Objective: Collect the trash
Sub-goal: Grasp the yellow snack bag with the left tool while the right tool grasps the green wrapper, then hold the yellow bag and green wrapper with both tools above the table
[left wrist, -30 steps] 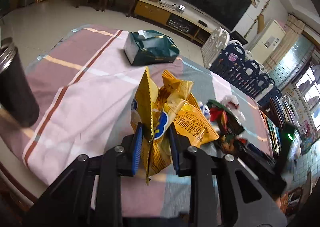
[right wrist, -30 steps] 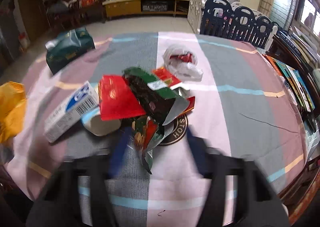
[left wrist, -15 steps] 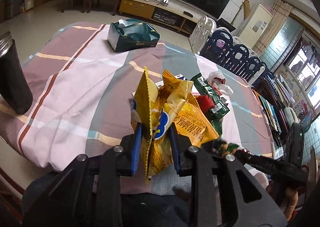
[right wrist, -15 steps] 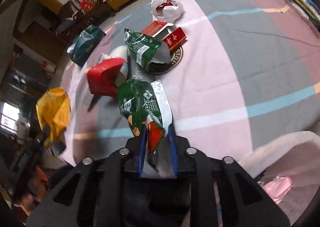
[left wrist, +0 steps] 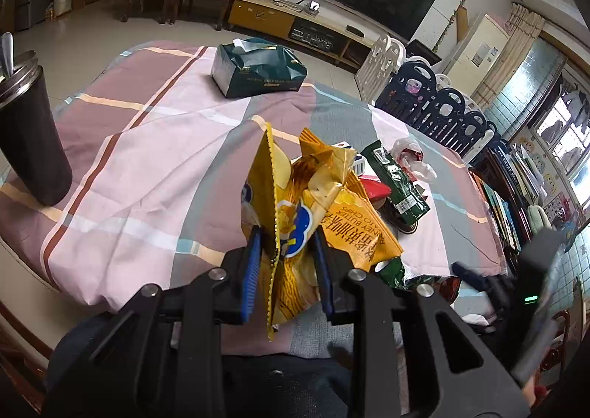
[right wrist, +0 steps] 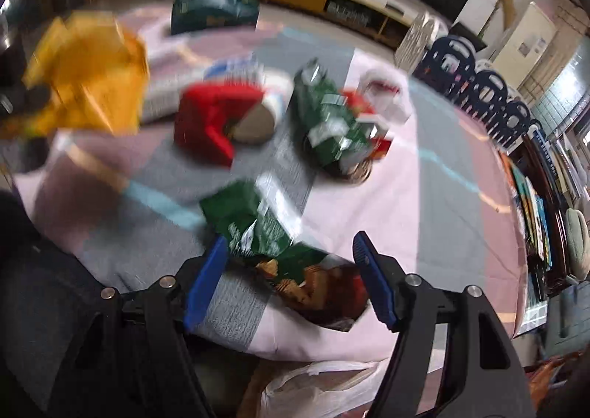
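Risk sits mostly with the green snack wrapper [right wrist: 280, 259], which lies at the near edge of the table [right wrist: 424, 197] and partly overhangs it: if it slides off it may miss the white plastic bag [right wrist: 324, 381] that shows just below that edge, and the right wrist view is too blurred to tell whether it is lying still. The right gripper [right wrist: 291, 270] has just been opening; its blue pads stand spread on either side of the wrapper without pressing it, so nothing is held there. A second worry is the yellow chip bag [left wrist: 295, 219], crumpled and slick, which could slip if the pinch slackens while it is carried toward the bag. The left gripper [left wrist: 287, 263] is pressed together on that chip bag low down, holding it upright above the near edge. More trash waits mid-table: a red carton [right wrist: 210, 119], another green wrapper [right wrist: 332, 123] and a crumpled clear bag [right wrist: 387, 97], all well clear of both grippers.
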A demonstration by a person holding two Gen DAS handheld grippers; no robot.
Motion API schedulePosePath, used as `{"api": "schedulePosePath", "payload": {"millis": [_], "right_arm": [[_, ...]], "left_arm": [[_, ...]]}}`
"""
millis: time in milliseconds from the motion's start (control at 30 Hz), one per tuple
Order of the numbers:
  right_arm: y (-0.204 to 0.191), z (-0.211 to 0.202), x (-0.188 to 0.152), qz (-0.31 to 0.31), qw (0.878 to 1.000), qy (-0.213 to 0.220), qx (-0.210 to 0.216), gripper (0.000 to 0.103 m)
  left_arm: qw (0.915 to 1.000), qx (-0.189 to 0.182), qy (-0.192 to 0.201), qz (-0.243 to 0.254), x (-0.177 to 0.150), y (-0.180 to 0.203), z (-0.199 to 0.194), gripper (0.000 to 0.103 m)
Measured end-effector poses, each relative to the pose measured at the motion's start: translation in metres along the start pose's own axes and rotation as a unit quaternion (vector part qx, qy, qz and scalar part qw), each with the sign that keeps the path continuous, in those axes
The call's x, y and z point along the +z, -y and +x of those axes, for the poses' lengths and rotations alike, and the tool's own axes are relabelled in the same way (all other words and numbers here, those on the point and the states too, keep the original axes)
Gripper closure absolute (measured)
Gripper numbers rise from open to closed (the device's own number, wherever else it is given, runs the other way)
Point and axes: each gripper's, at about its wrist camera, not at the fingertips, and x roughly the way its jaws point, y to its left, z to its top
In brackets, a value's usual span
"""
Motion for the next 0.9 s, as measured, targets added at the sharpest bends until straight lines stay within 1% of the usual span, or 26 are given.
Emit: {"api": "schedulePosePath", "payload": {"millis": [33,67,133,200,233,333,467,600,667,700,733,767,833,867,900], "right_arm": [[-0.001,0.009,-0.002,0.002,1.000,-0.017,0.003,0.034],[-0.001,0.014,-0.003,0.007,1.000,-0.024,0.006,0.034],[0.003,0.020,-0.007,0.014,1.000,-0.028,-0.002,0.034],[0.008,0.023,-0.008,0.030,0.999,-0.031,0.010,0.037],[0.014,0.024,-0.009,0.044,0.998,-0.032,0.019,0.042],[0.028,0.023,-0.008,0.078,0.996,-0.025,0.043,0.042],[0.030,0.012,-0.006,0.095,0.994,-0.007,0.050,0.041],[0.028,0.019,-0.006,0.089,0.995,-0.021,0.032,0.040],[0.026,0.023,-0.006,0.092,0.995,-0.031,0.031,0.040],[0.025,0.025,-0.007,0.098,0.994,-0.037,0.033,0.041],[0.024,0.028,-0.007,0.106,0.993,-0.043,0.038,0.049],[0.023,0.028,-0.008,0.110,0.992,-0.045,0.041,0.053],[0.020,0.027,-0.008,0.117,0.991,-0.044,0.041,0.057],[0.019,0.025,-0.008,0.120,0.991,-0.041,0.040,0.062],[0.018,0.023,-0.007,0.123,0.991,-0.039,0.040,0.063]], "left_arm": [[1.0000,-0.001,0.001,0.000,0.000,0.000,-0.001,0.075],[1.0000,-0.002,0.003,0.000,0.001,-0.001,-0.002,0.075],[1.0000,-0.003,0.003,0.001,0.000,-0.001,-0.003,0.075],[1.0000,-0.004,0.000,0.001,-0.001,-0.001,-0.002,0.075],[1.0000,-0.005,-0.002,0.002,-0.002,0.000,-0.001,0.075],[1.0000,-0.007,-0.003,0.004,-0.003,0.001,-0.001,0.075],[0.9999,-0.007,-0.001,0.011,-0.004,0.004,-0.003,0.075],[0.9999,-0.007,0.006,0.014,-0.005,0.005,-0.009,0.075],[0.9998,-0.010,0.010,0.013,-0.004,0.004,-0.013,0.075],[0.9998,-0.011,0.013,0.013,-0.004,0.003,-0.014,0.075],[0.9998,-0.010,0.015,0.013,-0.004,0.003,-0.015,0.075],[0.9997,-0.012,0.017,0.011,-0.003,0.002,-0.017,0.075],[0.9997,-0.015,0.019,0.008,-0.003,0.001,-0.019,0.075],[0.9997,-0.014,0.020,0.008,-0.003,0.000,-0.020,0.075],[0.9997,-0.012,0.022,0.009,-0.004,0.000,-0.021,0.075]]}}
